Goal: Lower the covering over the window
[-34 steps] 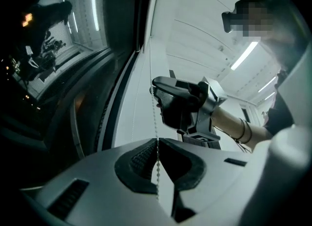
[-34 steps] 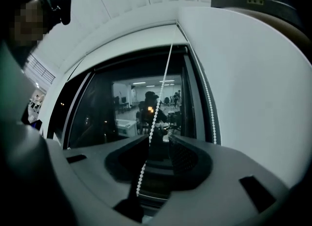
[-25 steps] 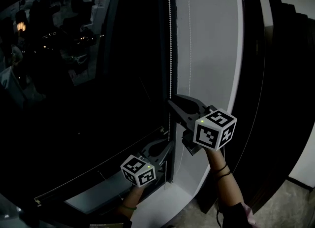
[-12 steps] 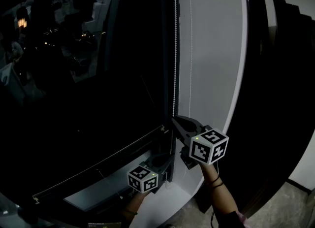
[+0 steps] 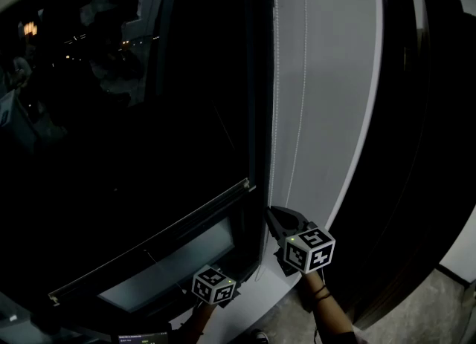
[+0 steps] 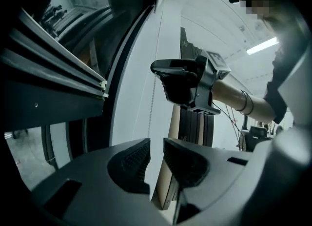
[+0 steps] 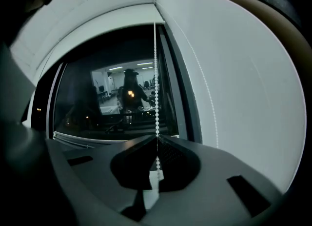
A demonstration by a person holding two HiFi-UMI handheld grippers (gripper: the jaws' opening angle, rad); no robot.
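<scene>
- Night-dark window point(image 5: 134, 112), glass bare in the head view; white wall point(image 5: 327, 75) just right of it
- bead chain point(image 5: 274, 112) hangs taut along the window's right edge
- right gripper point(image 7: 157, 159) low by the frame, jaws pinched tight on the bead chain
- left gripper point(image 6: 156, 156) lower still, jaws a narrow gap apart, gripping nothing

Bead chain point(image 5: 274, 112) top off-frame
</scene>
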